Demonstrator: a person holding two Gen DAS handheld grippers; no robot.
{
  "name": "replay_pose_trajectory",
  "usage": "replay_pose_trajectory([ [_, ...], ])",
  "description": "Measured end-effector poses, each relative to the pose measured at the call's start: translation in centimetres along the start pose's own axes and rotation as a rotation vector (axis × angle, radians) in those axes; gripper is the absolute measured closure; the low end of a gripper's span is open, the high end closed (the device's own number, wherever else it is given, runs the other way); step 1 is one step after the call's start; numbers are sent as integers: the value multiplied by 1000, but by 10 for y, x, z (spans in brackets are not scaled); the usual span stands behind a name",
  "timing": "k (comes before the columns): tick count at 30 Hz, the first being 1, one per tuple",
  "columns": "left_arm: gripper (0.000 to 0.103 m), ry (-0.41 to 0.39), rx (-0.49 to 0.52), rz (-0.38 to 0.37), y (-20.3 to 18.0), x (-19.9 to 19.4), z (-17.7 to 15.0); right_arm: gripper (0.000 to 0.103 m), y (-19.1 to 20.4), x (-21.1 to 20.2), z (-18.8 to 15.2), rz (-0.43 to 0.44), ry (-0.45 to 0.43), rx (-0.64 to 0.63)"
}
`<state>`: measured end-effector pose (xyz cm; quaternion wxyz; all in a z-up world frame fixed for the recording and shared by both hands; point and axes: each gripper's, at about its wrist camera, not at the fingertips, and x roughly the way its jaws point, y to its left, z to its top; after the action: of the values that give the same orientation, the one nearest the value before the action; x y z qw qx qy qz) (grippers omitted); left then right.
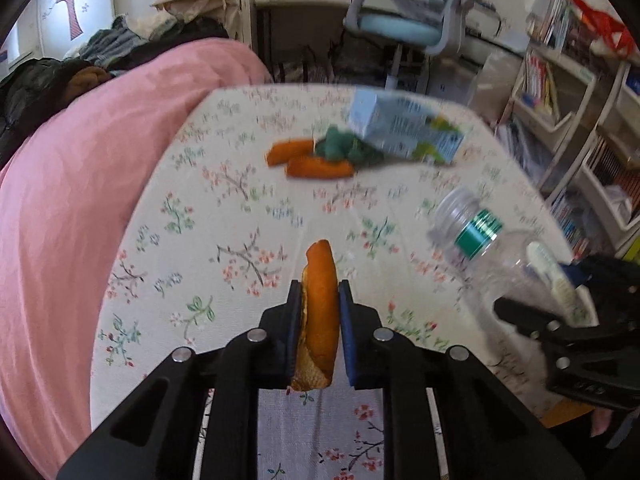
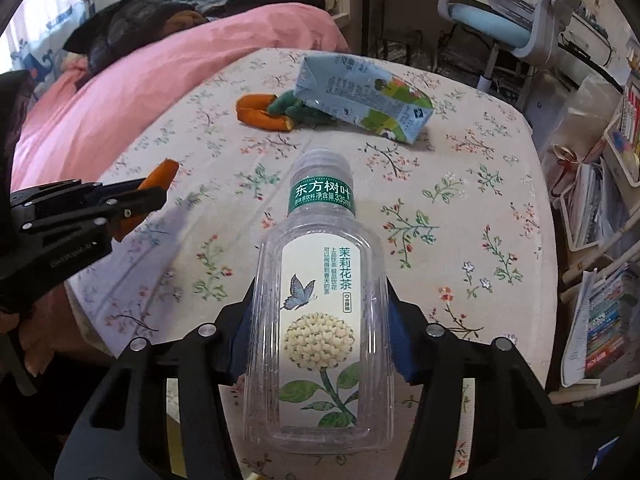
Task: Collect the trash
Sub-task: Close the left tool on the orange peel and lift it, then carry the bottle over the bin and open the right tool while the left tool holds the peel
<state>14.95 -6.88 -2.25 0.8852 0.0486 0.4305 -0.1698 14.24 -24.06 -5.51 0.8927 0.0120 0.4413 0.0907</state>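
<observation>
You're working in a lived-in home bedroom: a bed under a pink quilt (image 2: 160,80) heaped with dark clothes (image 2: 132,28), a pale-blue padded desk chair (image 1: 400,24), and white shelves crammed with books (image 1: 560,92).

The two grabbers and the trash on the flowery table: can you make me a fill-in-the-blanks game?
1. The left gripper squeezes a piece of orange ____.
2. The right gripper grips an empty clear ____.
3. The blue carton lies on the ____ tablecloth.
4. Beside the carton lie toy ____.

Missing words: peel; bottle; flowery; carrots.
</observation>
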Motion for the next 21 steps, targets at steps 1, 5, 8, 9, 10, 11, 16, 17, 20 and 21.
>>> replay_pose_trajectory([
  [1,84,-17,-9,-4,1,-3,1,50,-1,-3,1,19,-12,15],
  [5,84,-79,-36,-11,5,-18,5,50,-4,-12,4,77,-49,63],
  [8,84,-101,-44,-11,7,-24,7,50,-3,-17,4,110,-64,82],
  [9,84,-110,-48,-9,8,-27,7,50,-2,-17,4,119,-65,85],
  [10,84,-116,-50,-6,9,-29,7,50,-1,-19,4,132,-66,87],
  [11,84,-124,-53,-3,10,-32,7,50,1,-20,3,141,-67,87],
  [16,84,-179,-91,7,20,-53,7,50,20,-28,-5,175,-79,58],
  [17,84,-193,-100,12,24,-58,7,50,25,-29,-8,188,-82,52],
  [20,84,-212,-123,18,31,-66,5,50,43,-34,-18,222,-91,22],
  [21,84,-216,-129,19,33,-68,4,50,50,-37,-23,235,-94,11],
])
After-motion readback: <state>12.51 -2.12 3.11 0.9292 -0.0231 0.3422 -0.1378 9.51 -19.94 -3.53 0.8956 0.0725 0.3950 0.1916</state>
